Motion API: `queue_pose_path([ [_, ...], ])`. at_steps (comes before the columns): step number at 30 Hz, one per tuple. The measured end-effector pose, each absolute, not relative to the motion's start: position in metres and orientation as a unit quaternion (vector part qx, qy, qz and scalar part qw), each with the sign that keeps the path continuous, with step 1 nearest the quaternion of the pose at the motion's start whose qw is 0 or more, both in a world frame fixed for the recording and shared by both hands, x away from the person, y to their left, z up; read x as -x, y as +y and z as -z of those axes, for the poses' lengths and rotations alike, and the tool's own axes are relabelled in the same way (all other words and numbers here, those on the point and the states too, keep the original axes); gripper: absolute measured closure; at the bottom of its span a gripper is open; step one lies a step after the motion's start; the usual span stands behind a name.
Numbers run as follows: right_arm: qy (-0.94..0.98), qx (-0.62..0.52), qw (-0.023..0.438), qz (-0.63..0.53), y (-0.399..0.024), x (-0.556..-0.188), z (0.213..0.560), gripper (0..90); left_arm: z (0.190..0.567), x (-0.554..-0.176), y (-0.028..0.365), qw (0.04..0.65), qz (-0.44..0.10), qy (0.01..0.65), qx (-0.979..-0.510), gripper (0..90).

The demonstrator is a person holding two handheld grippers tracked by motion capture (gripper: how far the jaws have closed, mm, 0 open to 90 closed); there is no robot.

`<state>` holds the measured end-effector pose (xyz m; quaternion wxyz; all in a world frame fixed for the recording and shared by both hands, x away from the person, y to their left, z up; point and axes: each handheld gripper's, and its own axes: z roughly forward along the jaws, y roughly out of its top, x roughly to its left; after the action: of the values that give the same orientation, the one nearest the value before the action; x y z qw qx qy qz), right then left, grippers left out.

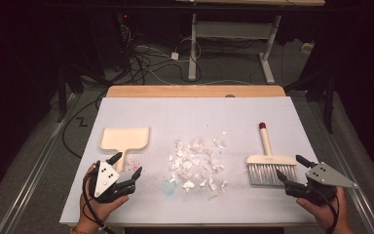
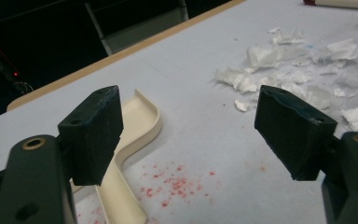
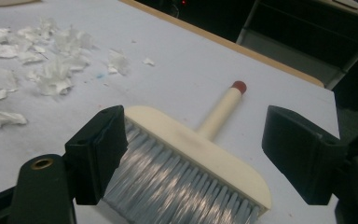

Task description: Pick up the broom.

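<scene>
Brush (image 1: 271,165) just ahead of open right gripper (image 1: 289,171), untouched.

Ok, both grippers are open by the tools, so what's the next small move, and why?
Probably close the right gripper on the brush: its open jaws already flank the brush head, while the paper scraps lie unswept and the dustpan sits untouched beside the left gripper.

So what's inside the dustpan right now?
The dustpan looks bare inside, no paper scraps in it. In the left gripper view a jaw covers part of its tray, so that patch can't be checked there.
</scene>
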<state>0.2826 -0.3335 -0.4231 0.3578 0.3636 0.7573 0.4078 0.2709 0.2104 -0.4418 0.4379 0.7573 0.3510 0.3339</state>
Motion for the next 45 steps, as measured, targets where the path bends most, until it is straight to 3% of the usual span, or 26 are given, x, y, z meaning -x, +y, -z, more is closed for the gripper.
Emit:
queue_pose_path([
  [6,0.757,-0.377,0.349,-0.404,-0.335,-0.288,0.425,21.5,0.451,-0.274,0.197,0.424,-0.31,0.338,-0.781,22.0],
  [21,0.76,-0.402,0.348,-0.375,-0.331,-0.308,0.427,19.8,0.452,-0.272,0.194,0.415,-0.311,0.334,-0.787,21.5],
  [24,0.767,-0.401,0.331,-0.375,-0.33,-0.318,0.423,20.0,0.452,-0.274,0.195,0.417,-0.308,0.338,-0.785,21.5],
  [28,0.789,-0.408,0.274,-0.369,-0.326,-0.342,0.417,23.5,0.455,-0.275,0.194,0.402,-0.312,0.338,-0.792,21.5],
  [32,0.795,-0.419,0.276,-0.341,-0.319,-0.36,0.414,25.7,0.455,-0.275,0.195,0.399,-0.312,0.344,-0.791,21.5],
  [34,0.791,-0.458,0.248,-0.321,-0.316,-0.383,0.414,26.5,0.454,-0.275,0.195,0.394,-0.318,0.345,-0.791,21.5],
  [36,0.789,-0.482,0.228,-0.305,-0.315,-0.396,0.416,31.3,0.454,-0.275,0.195,0.393,-0.318,0.345,-0.791,21.5],
  [45,0.797,-0.534,0.176,-0.22,-0.308,-0.44,0.442,34.4,0.457,-0.275,0.195,0.385,-0.312,0.347,-0.796,21.5],
])
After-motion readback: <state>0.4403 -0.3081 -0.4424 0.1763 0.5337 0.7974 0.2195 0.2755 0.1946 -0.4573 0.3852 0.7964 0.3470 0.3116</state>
